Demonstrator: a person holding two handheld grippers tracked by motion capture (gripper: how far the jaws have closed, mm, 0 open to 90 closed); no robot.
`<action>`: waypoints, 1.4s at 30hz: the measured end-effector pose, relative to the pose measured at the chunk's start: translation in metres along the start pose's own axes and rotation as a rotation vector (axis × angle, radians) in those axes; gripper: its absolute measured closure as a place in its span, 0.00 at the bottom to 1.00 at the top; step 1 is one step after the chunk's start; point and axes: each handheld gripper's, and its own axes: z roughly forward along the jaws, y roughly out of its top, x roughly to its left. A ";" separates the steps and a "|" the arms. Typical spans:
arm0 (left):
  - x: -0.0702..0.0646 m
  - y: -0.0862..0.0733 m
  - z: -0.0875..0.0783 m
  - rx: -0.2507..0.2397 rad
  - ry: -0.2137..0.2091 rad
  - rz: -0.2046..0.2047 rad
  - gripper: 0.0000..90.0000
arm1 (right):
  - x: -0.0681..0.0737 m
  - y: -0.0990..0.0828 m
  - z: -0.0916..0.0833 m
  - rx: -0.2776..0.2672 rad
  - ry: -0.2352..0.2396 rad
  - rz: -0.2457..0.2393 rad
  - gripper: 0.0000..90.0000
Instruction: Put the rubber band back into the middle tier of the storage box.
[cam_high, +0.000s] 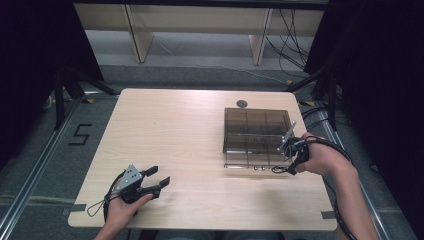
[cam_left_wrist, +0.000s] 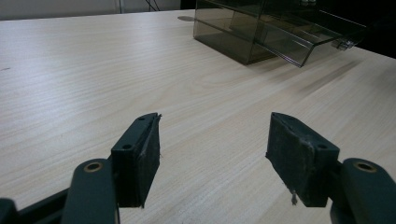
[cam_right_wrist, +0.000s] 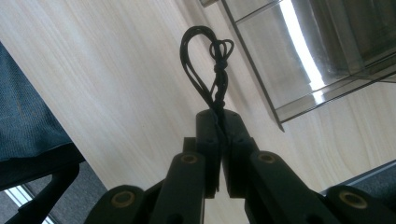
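Two hand-held grippers work over a pale wooden bench (cam_high: 175, 130), one at each end of its near side. The right gripper (cam_high: 295, 155) sits just beside the near right corner of a smoky clear plastic organizer box (cam_high: 256, 131), which stands on the right half of the bench, toward its far edge, with one shallow drawer (cam_high: 250, 161) drawn out toward the near edge. In the right gripper view its fingers (cam_right_wrist: 208, 140) are clenched tight on a looped black cord (cam_right_wrist: 205, 60), the knotted loop standing up past the tips with the drawer's clear wall close by. The left gripper (cam_high: 155, 181) rests in the person's left hand (cam_high: 122, 210) near the bench's near left corner, well apart from the box; in the left gripper view its fingers (cam_left_wrist: 140, 158) stand released and wide apart, with bare wood between them.
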 end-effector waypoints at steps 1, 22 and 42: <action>0.000 0.000 0.000 0.000 0.000 0.000 0.38 | 0.000 0.000 -0.001 0.000 -0.001 0.004 0.97; 0.000 0.000 0.000 0.000 -0.001 -0.002 0.38 | -0.020 0.004 -0.007 -0.021 -0.030 0.014 0.97; 0.000 0.000 0.000 0.000 -0.003 -0.001 0.38 | -0.037 0.012 0.003 -0.043 -0.057 0.042 0.97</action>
